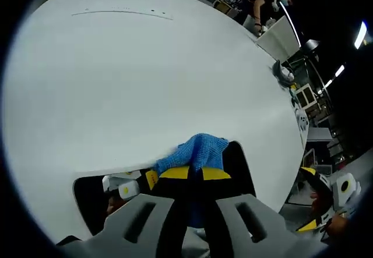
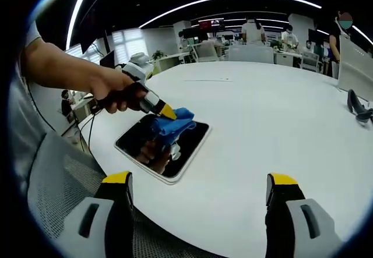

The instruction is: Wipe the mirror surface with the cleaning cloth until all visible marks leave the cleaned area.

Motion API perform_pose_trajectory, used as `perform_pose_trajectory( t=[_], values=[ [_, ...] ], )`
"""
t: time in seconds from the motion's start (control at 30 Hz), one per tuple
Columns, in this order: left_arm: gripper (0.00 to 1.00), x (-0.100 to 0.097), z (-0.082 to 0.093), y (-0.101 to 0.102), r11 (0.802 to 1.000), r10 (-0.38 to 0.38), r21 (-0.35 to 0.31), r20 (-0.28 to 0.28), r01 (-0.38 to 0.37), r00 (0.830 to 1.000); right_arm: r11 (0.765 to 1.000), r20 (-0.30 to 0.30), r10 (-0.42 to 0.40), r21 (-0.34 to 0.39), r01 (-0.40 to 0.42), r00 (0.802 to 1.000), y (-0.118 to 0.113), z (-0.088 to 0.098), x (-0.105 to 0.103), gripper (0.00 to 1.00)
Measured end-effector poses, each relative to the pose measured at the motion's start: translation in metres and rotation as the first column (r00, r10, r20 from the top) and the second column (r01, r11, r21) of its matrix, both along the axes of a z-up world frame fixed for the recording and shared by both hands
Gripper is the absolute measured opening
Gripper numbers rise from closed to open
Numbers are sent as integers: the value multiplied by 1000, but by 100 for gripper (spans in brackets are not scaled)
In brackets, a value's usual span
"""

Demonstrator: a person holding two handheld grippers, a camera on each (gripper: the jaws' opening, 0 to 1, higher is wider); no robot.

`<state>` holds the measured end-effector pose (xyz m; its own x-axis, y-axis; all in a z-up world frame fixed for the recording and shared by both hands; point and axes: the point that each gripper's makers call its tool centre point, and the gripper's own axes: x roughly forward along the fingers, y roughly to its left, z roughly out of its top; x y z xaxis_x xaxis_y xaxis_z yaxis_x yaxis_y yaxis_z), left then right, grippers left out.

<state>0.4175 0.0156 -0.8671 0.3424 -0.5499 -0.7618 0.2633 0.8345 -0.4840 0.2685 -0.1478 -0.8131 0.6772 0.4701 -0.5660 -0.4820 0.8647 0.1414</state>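
Your left hand-held gripper (image 2: 169, 113) is clamped on the blue cloth (image 2: 173, 124), pressing it to the mirror (image 2: 189, 144) mid-wipe, your right hand-held gripper (image 2: 198, 194) gapes empty; sweep across next.

Blue cloth (image 2: 173, 124) hides part of mirror (image 2: 165, 145).

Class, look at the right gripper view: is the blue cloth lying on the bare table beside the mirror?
No, the blue cloth sits on the mirror, held by the left gripper.

left gripper (image 2: 166, 113): gripped by a hand (image 2: 116, 92), jaws clamped, tilted downward | right gripper (image 2: 198, 197): jaws spread wide, level
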Motion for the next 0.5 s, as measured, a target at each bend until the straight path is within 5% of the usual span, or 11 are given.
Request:
perform_pose_trajectory(
  t=[0.5],
  values=[
    [4,1,0,2,1000,-6,-11,-8,6,1000,1000,1,-3,-3,3,1000,-1,0,0,92]
  ],
)
